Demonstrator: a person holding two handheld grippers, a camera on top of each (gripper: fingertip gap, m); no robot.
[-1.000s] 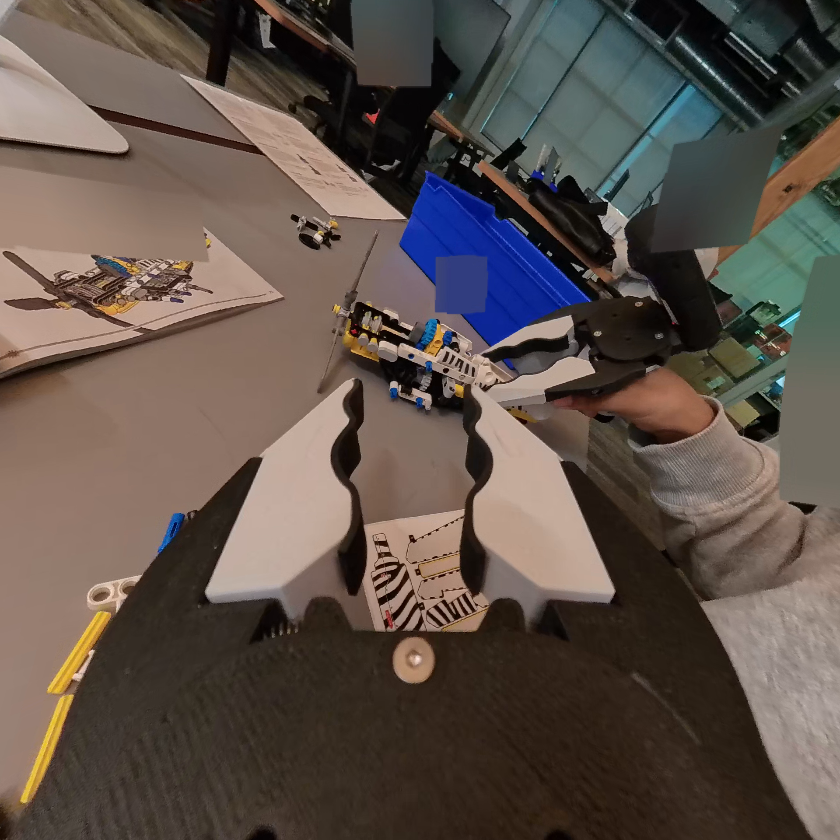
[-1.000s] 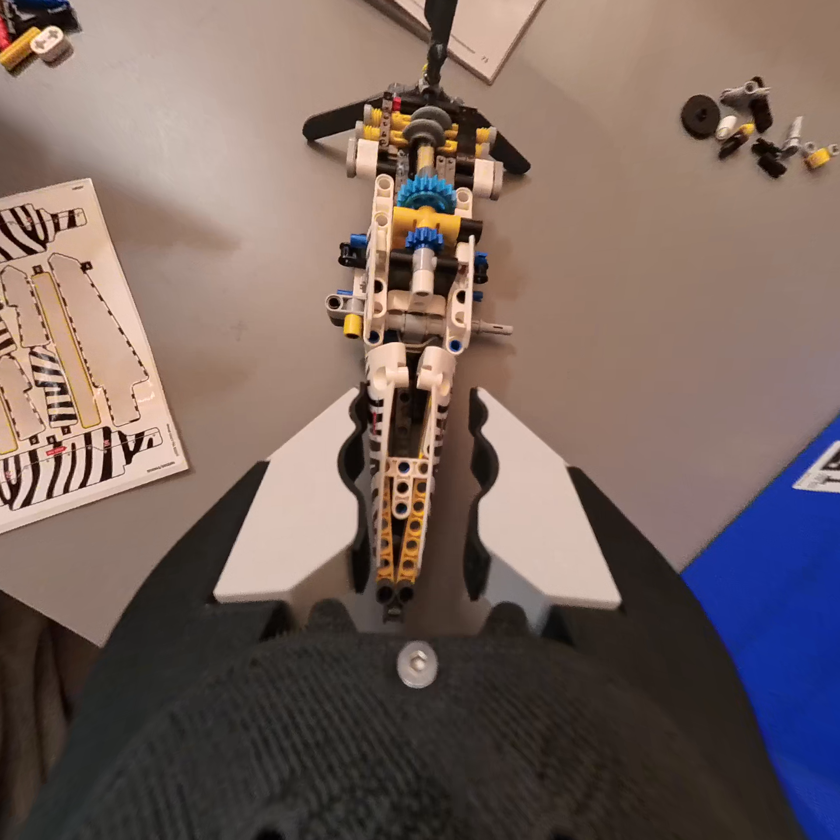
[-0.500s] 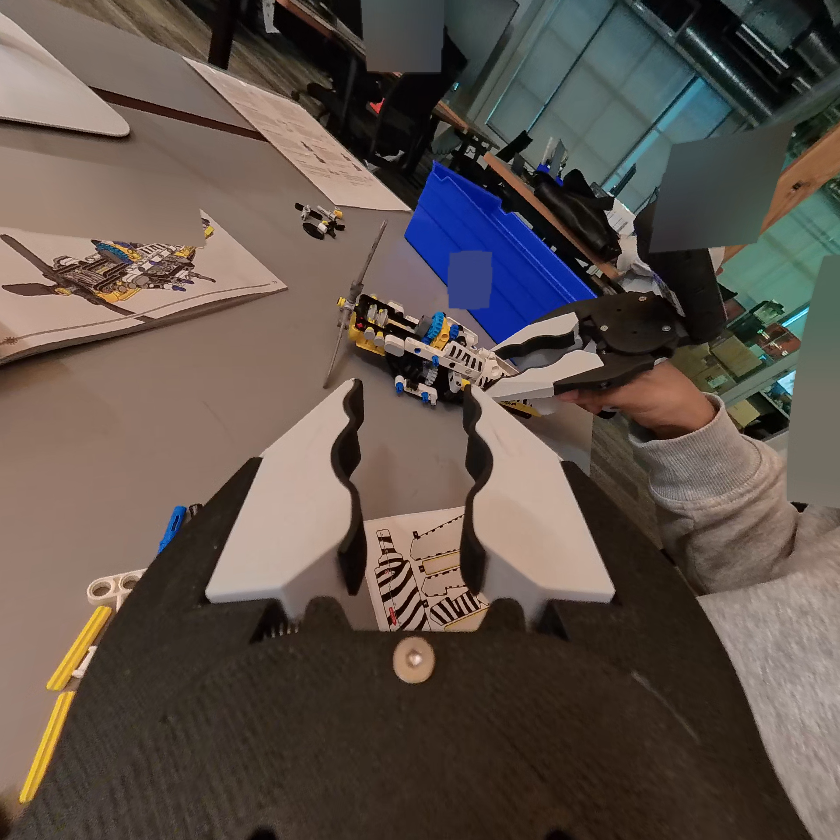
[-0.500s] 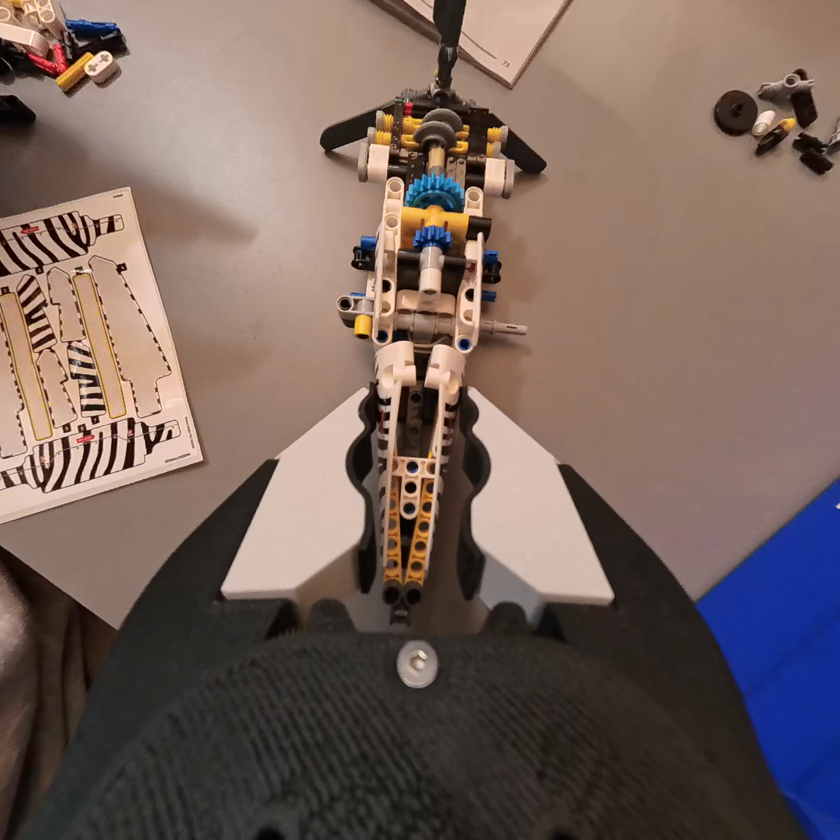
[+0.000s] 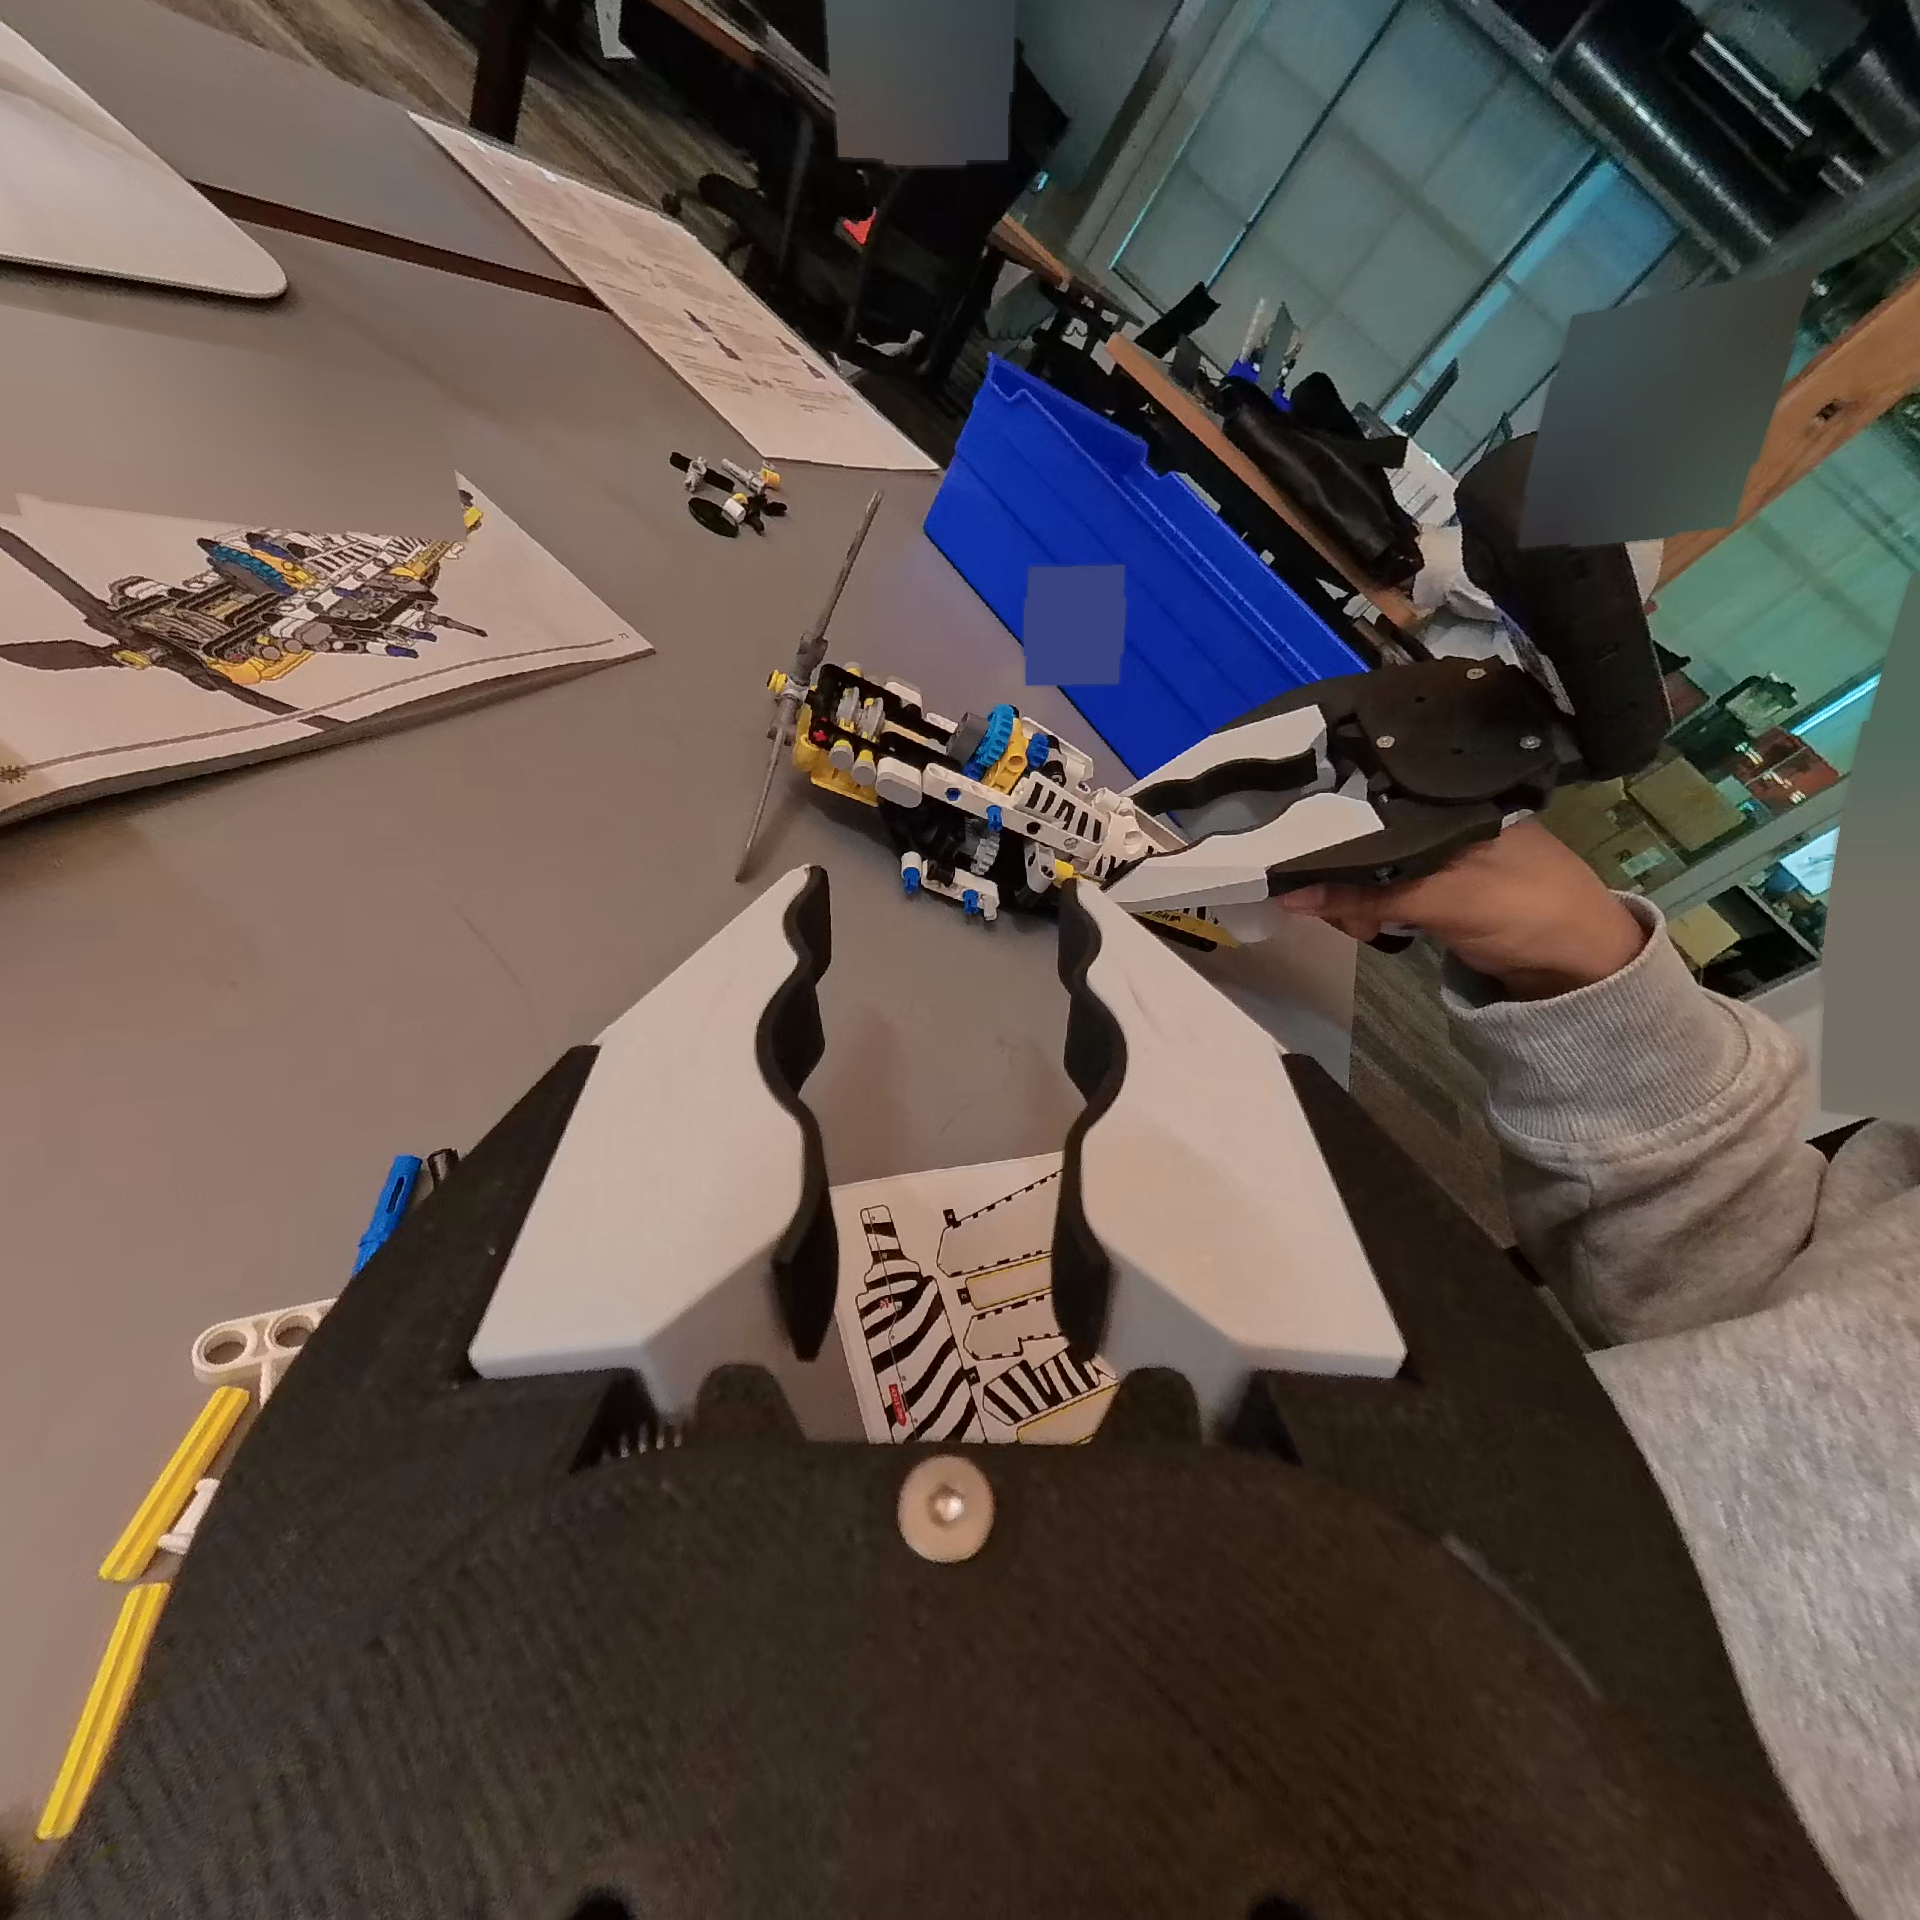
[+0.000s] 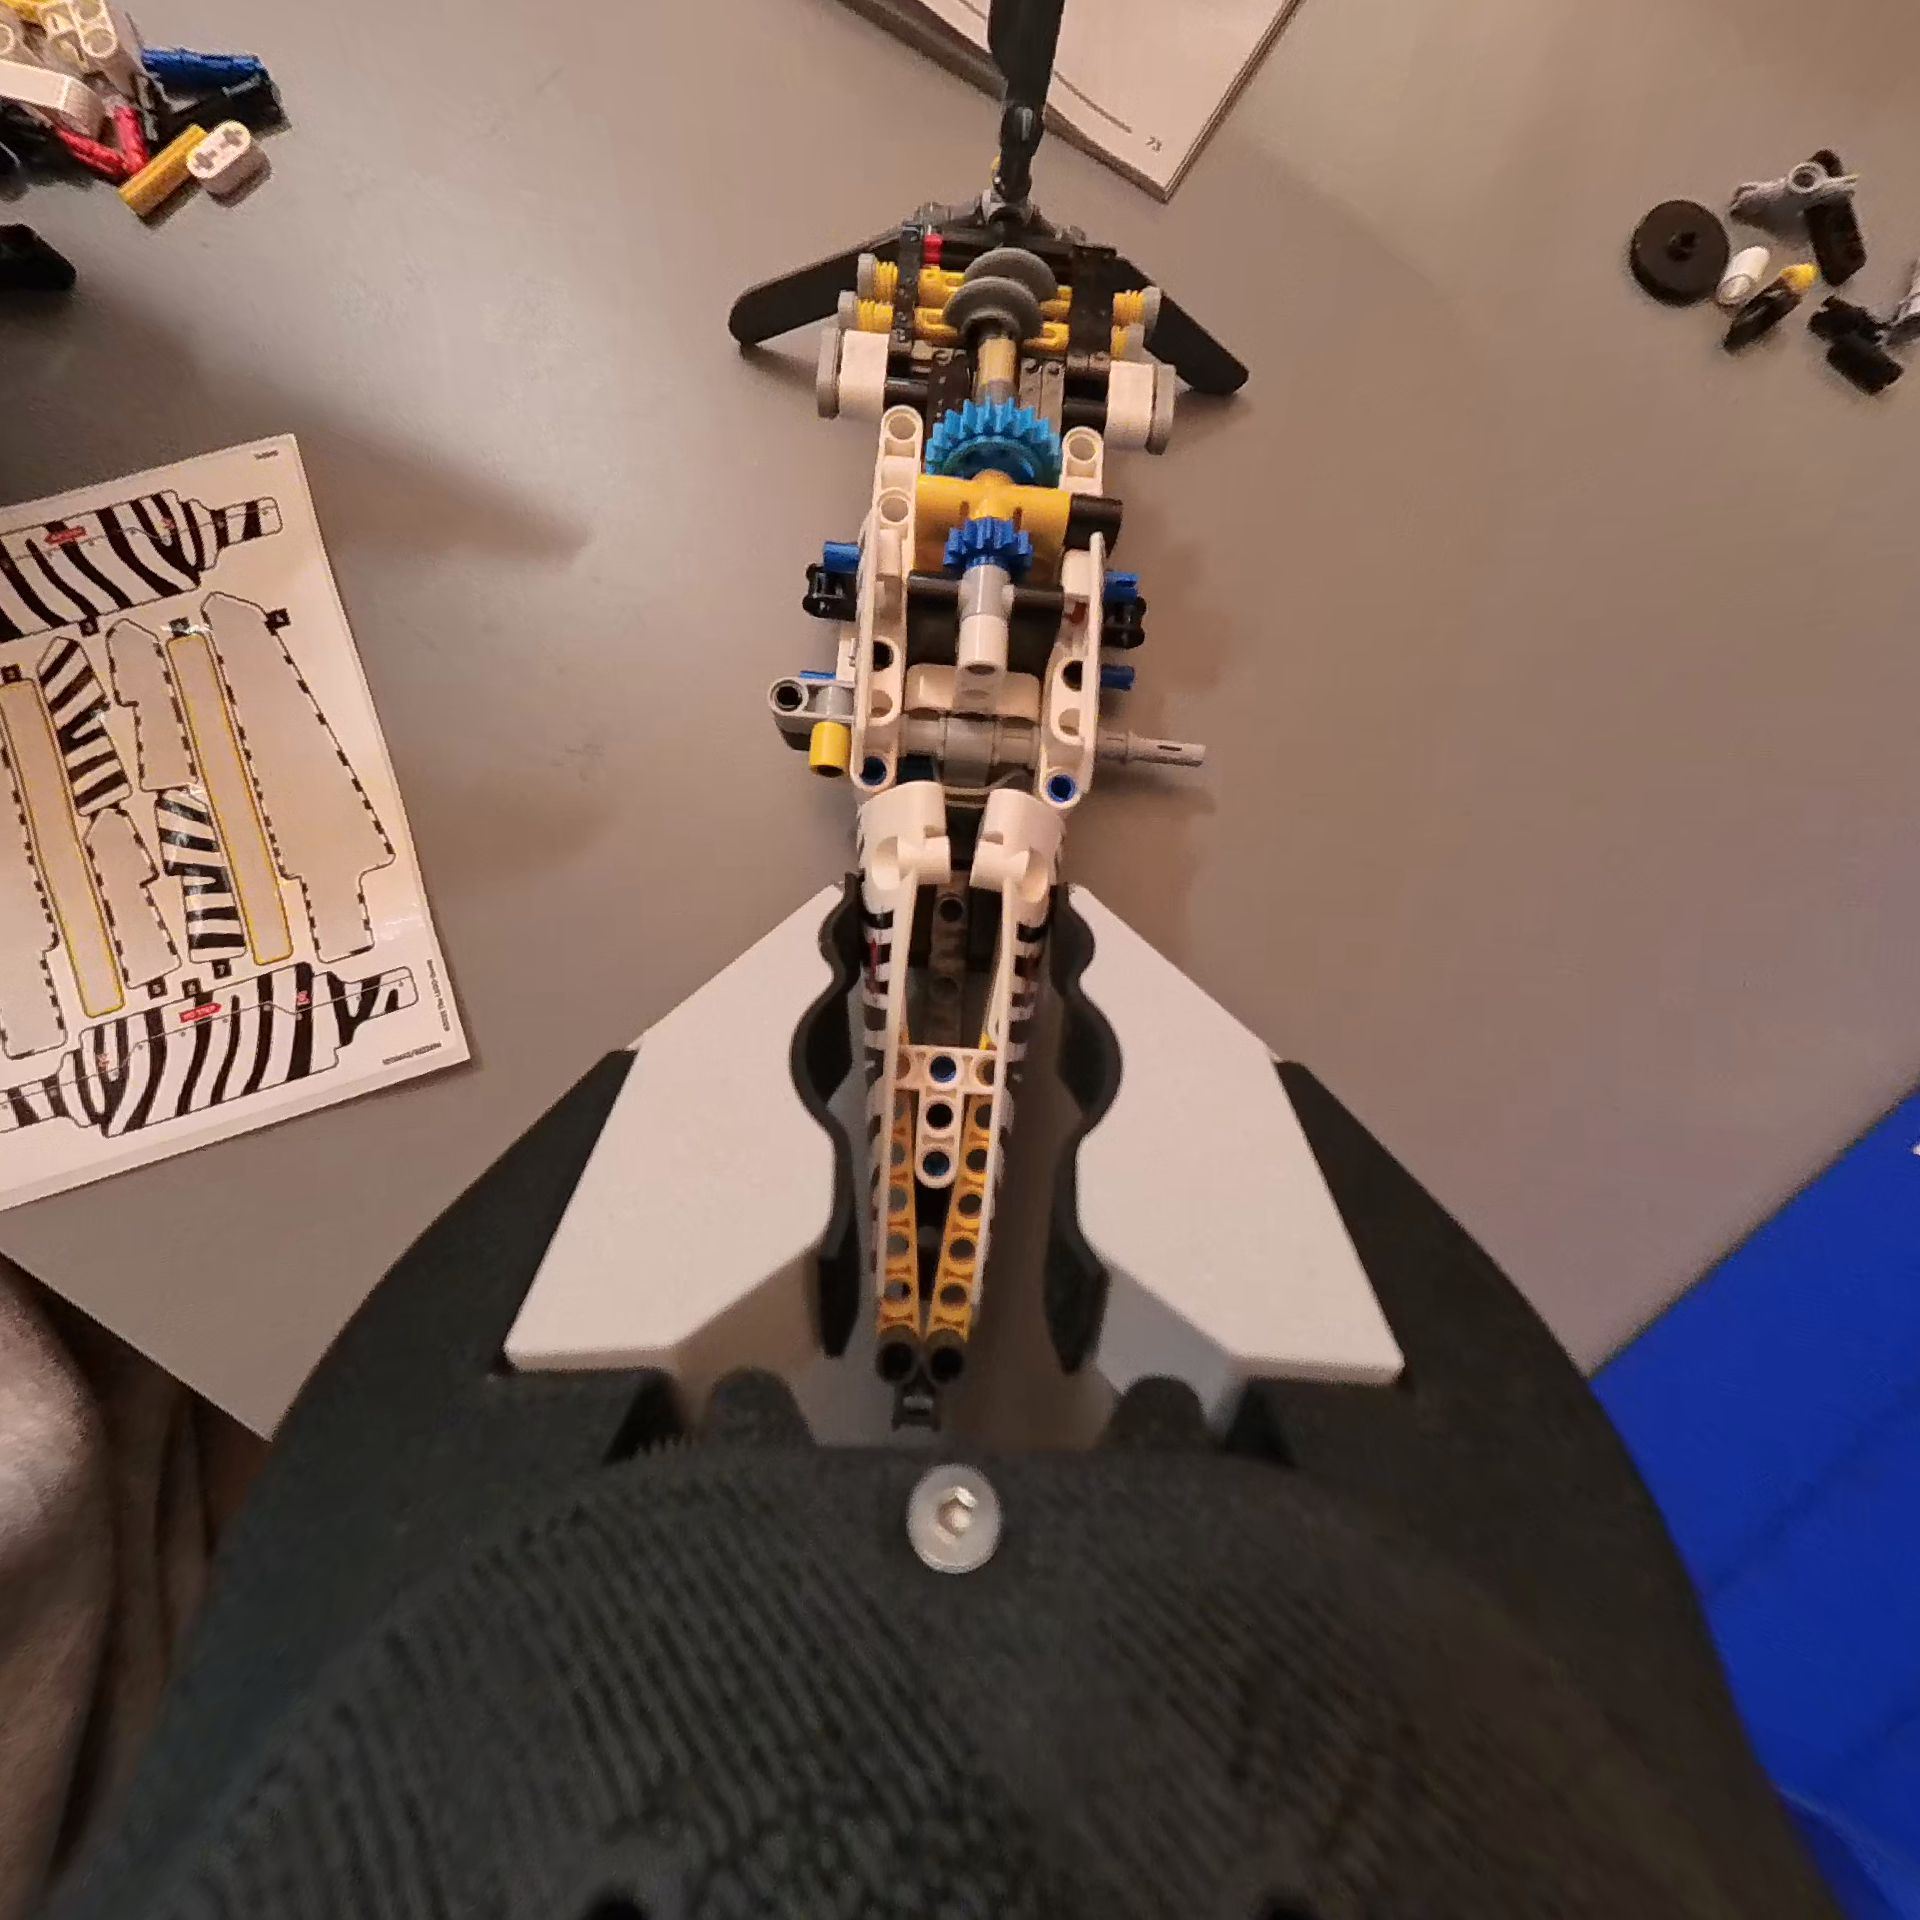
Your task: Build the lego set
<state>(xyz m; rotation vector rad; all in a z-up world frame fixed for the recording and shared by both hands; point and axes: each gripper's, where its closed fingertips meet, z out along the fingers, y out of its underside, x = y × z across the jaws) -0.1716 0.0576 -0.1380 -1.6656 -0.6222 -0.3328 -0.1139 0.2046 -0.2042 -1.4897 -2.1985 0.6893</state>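
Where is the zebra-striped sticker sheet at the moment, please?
The sticker sheet lies flat on the grey table at the right wrist view's left edge, left of the lego model.

My left gripper (image 5: 940,1060) hides most of the sticker sheet (image 5: 966,1320); the far-left loose pieces (image 6: 125,114) run off frame.

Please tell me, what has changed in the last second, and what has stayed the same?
The right gripper closed its fingers onto the tapered tail of the lego model, which it earlier only straddled with a gap. The left gripper stayed open and empty above the sticker sheet. The model remains on the table.
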